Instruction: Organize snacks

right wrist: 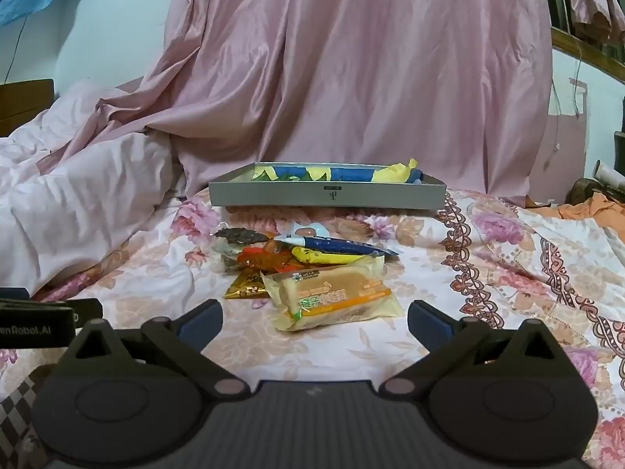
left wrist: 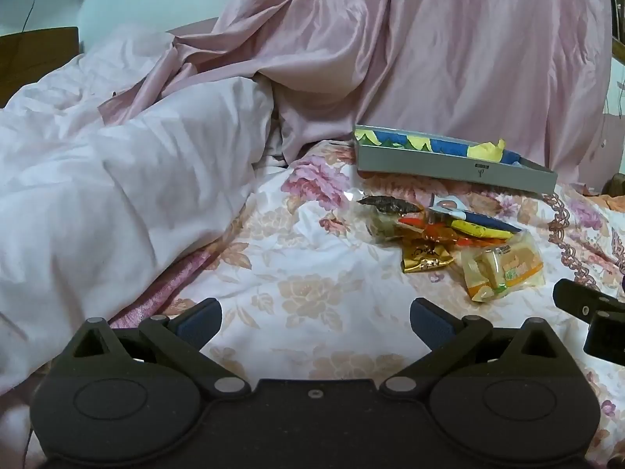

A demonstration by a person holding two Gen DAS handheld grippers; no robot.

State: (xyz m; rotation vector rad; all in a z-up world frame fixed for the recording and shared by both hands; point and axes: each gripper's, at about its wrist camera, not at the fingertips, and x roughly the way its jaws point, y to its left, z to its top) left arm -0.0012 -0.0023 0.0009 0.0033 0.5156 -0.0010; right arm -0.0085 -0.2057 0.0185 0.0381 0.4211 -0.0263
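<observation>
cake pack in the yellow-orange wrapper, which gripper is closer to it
Right. The right gripper sits directly before the cake pack, which lies between its open fingers. The left gripper is off to the pack's left, aimed at bare bedspread.

Pink curtain (right wrist: 371, 78) hangs behind a floral bedsheet (right wrist: 488, 273) beside a rumpled white duvet (left wrist: 97, 176).

We see a small heap of wrapped snacks (right wrist: 300, 262) on the floral bed. Nearest lies a clear-wrapped cake (right wrist: 332, 297) with an orange band, flat, touching a gold packet (right wrist: 246, 287). Behind them overlap an orange wrapper (right wrist: 265, 260), a yellow-and-blue pack (right wrist: 332, 252) and a dark piece (right wrist: 242, 236). Beyond the heap rests a grey tray (right wrist: 328, 194), lined blue and yellow.
</observation>
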